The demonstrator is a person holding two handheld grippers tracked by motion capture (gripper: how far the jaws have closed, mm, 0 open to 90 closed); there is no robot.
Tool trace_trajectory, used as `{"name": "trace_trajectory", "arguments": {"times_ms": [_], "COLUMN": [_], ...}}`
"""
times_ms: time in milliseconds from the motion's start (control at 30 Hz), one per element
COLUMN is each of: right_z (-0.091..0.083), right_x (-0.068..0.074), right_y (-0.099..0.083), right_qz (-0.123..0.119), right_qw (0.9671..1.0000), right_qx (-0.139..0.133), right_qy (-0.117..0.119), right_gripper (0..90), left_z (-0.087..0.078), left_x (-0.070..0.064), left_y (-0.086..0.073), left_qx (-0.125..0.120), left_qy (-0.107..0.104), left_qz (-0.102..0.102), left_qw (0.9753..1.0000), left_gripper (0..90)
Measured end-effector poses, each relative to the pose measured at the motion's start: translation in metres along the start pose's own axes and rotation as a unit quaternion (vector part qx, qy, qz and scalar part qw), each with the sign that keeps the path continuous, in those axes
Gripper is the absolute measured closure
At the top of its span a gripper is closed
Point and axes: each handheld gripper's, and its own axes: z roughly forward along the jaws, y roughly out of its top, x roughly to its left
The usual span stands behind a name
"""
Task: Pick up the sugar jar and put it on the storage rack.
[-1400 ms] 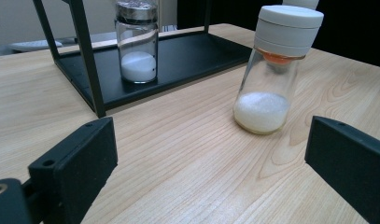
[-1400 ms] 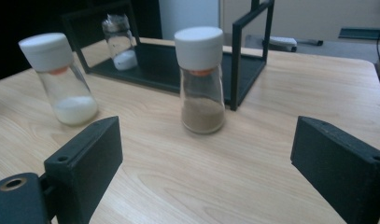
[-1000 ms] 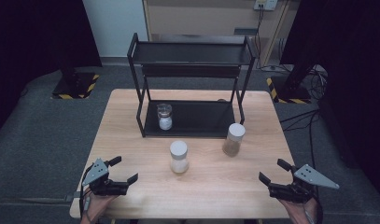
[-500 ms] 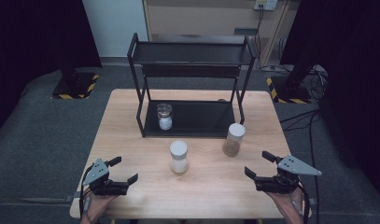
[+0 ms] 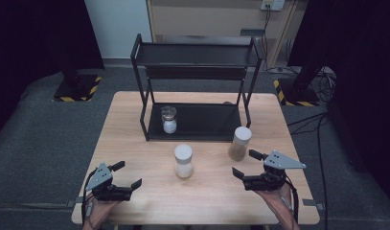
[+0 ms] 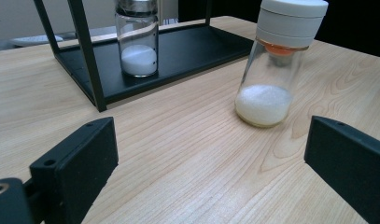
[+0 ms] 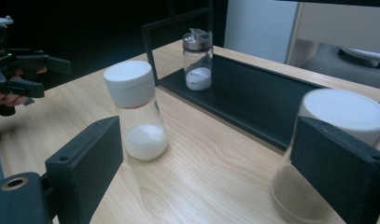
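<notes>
A white-capped jar of white powder (image 5: 183, 161) (image 6: 270, 65) (image 7: 140, 112) stands mid-table. A second white-capped jar with brownish contents (image 5: 240, 143) (image 7: 341, 109) stands by the rack's right front leg. On the lower shelf of the black rack (image 5: 207, 122) is a small metal-lidded jar (image 5: 169, 120) (image 6: 137, 42) (image 7: 198, 60). My left gripper (image 5: 130, 173) (image 6: 211, 158) is open near the table's front left, aimed at the white-powder jar. My right gripper (image 5: 244, 163) (image 7: 201, 158) is open just in front of the brownish jar, whose side lies behind its right jaw.
The rack's upper shelf (image 5: 197, 52) is bare. The wooden table (image 5: 130, 124) stands on grey carpet, with dark stands and cables behind and to the right. In the right gripper view the other gripper (image 7: 19, 70) shows far left.
My right gripper has moved left and forward from the table's front right corner to just in front of the brownish jar. The left gripper and the jars have stayed put.
</notes>
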Motion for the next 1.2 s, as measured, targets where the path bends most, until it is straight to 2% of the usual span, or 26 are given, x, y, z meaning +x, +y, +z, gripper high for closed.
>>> {"name": "trace_trajectory", "arguments": {"times_ms": [500,933,1200], "right_z": [0.042,0.073,0.090], "right_x": [0.005,0.008,0.010], "right_y": [0.016,0.026,0.030], "right_qz": [-0.016,-0.017,-0.021], "right_qw": [0.9992,0.9977,0.9965], "right_qx": [0.013,0.017,0.030], "right_qy": [0.036,0.064,0.075], "right_gripper": [9.5,9.7,9.8], "left_z": [0.000,0.000,0.001], "left_x": [0.000,0.000,0.000], "left_y": [0.000,0.000,0.001], "left_qx": [0.001,0.002,0.003], "left_qy": [0.000,-0.001,-0.002], "left_qz": [0.001,0.001,0.003], "left_qw": [1.0000,1.0000,1.0000], "left_gripper": [1.8,1.9,2.0]}}
